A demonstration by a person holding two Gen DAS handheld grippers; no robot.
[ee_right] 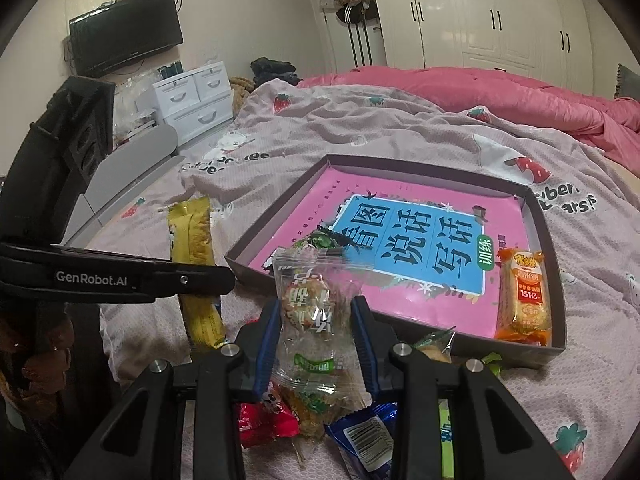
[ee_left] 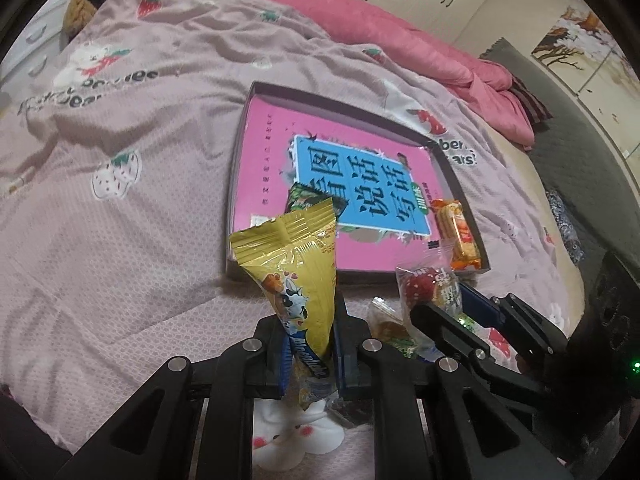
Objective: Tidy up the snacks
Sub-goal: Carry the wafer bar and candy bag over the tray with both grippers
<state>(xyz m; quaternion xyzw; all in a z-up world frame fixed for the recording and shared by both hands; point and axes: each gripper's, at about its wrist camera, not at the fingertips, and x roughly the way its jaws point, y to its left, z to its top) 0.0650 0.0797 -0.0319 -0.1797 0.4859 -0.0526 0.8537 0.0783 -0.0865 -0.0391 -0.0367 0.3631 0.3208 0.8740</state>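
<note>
My left gripper is shut on a yellow snack packet and holds it upright above the bed, just short of the tray's near edge. My right gripper is shut on a clear-wrapped snack packet, held up in front of the tray. The shallow dark tray with a pink and blue printed bottom lies on the bed; in the left wrist view its rim shows too. An orange biscuit packet and a green packet lie inside it. The yellow packet shows at left.
Loose snacks lie on the bedspread under my right gripper: a red packet, a blue packet and a green one. A pink duvet is bunched at the far side. White drawers stand beyond the bed.
</note>
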